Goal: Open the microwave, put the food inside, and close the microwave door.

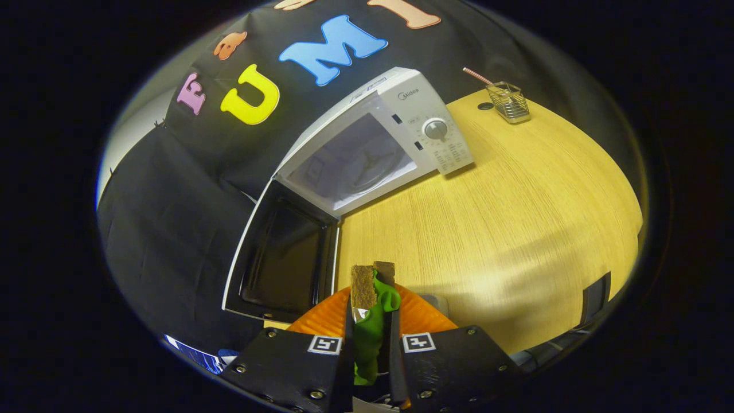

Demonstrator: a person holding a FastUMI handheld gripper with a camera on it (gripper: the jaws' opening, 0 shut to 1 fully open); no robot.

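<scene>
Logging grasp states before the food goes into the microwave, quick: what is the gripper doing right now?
Gripper: closed on the green food item, both fingers pressing it, above the orange plate; the microwave door is open.

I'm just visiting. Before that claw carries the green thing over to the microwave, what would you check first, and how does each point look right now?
1. Microwave door open: ok, swung fully aside.
2. Cavity free to receive food: ok, glass turntable looks bare.
3. Claw gripping the green food item: ok, both fingers press on it.
4. Food lifted off the orange plate: cannot tell, the plate lies right beneath.
5. Path across the wooden table to the cavity: ok, nothing stands between.
6. Wire basket out of the way: ok, far beyond the microwave.
</scene>
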